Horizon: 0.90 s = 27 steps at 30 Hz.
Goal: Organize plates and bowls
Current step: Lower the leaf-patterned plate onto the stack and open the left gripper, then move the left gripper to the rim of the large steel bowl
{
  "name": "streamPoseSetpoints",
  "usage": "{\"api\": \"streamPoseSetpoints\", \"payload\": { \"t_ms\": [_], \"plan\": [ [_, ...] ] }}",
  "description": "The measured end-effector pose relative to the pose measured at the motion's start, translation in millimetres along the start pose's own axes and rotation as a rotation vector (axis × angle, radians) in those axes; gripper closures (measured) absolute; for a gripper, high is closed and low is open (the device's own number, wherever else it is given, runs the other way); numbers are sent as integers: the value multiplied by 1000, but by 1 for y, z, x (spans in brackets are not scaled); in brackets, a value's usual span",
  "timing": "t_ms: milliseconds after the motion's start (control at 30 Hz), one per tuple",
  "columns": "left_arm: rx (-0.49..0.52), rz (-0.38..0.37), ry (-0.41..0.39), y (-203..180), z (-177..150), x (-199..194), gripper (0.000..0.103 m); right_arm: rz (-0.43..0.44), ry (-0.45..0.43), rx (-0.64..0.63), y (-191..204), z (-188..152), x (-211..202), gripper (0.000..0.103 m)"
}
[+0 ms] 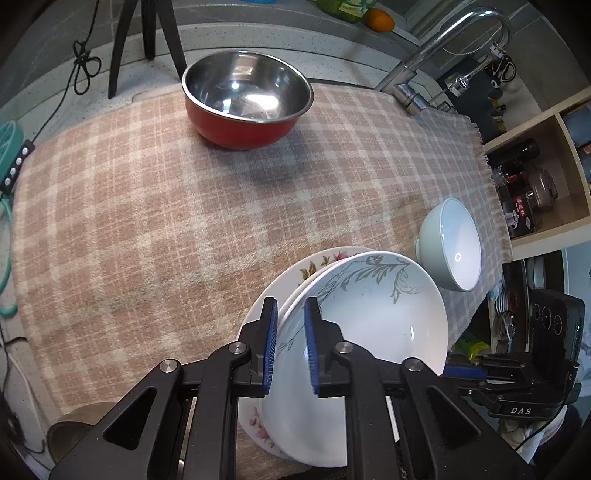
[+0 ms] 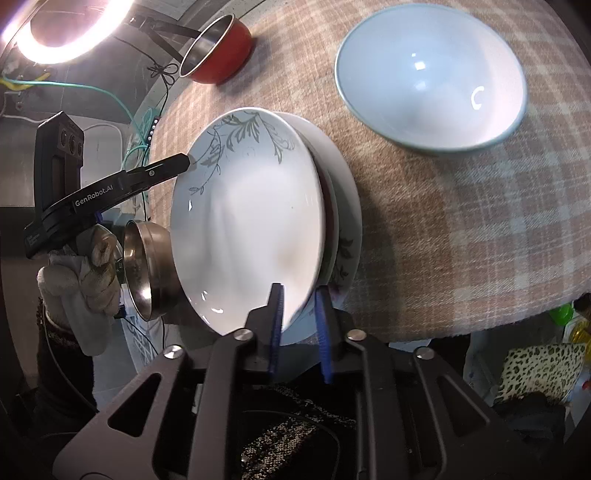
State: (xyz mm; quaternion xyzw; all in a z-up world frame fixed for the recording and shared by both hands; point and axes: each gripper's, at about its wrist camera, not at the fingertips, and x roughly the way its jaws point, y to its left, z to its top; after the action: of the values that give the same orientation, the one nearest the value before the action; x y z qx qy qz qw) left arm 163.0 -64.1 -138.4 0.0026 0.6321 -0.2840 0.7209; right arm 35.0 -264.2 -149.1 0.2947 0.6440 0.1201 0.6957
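A white plate with a grey leaf pattern (image 1: 369, 314) (image 2: 251, 229) stands tilted over a floral plate (image 1: 314, 266) that lies on the checked cloth (image 1: 147, 221). My left gripper (image 1: 291, 332) is shut on the leaf plate's rim, one pad inside and one outside. In the right wrist view, the left gripper (image 2: 186, 162) grips the plate's far edge. My right gripper (image 2: 299, 325) straddles the opposite rim with its pads apart, open. A pale blue bowl (image 1: 452, 243) (image 2: 430, 85) sits beside the plates. A red bowl with a steel inside (image 1: 247, 99) (image 2: 218, 48) stands at the far side.
A small steel bowl (image 2: 147, 269) lies behind the tilted plate, near a gloved hand (image 2: 85, 273). A faucet (image 1: 443, 48) and a wooden shelf with jars (image 1: 535, 177) border the cloth's right side. A ring light (image 2: 66, 29) and tripod legs (image 1: 147, 37) stand beyond it.
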Motion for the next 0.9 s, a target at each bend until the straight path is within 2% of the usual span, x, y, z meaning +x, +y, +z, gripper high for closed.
{"api": "streamPoseSetpoints", "payload": {
  "t_ms": [200, 233, 300, 333, 367, 400, 433, 667, 900],
  "plan": [
    [0, -6, -33, -5, 3, -13, 89, -21, -45, -48, 10, 6, -16, 78],
    [2, -7, -40, -6, 4, -15, 87, -23, -48, -60, 12, 7, -18, 75],
    [0, -5, -58, -7, 3, -21, 77, -29, -62, -88, 17, 10, -22, 57],
    [-1, -5, -67, -7, 2, -25, 75, -33, -74, -105, 20, 11, -24, 46],
    [-4, -4, -75, -7, 2, -28, 70, -39, -85, -121, 23, 13, -26, 42],
    [-11, -2, -85, -6, 1, -32, 63, -44, -100, -143, 27, 15, -30, 42],
    [-20, -5, -100, -5, 0, -37, 62, -46, -110, -160, 31, 17, -32, 42],
    [-136, -10, -231, 14, -18, -77, 62, -74, -176, -293, 60, 34, -50, 37],
    [-275, 41, -367, 38, -56, -113, 62, -38, -151, -372, 87, 51, -41, 37]
  ]
}}
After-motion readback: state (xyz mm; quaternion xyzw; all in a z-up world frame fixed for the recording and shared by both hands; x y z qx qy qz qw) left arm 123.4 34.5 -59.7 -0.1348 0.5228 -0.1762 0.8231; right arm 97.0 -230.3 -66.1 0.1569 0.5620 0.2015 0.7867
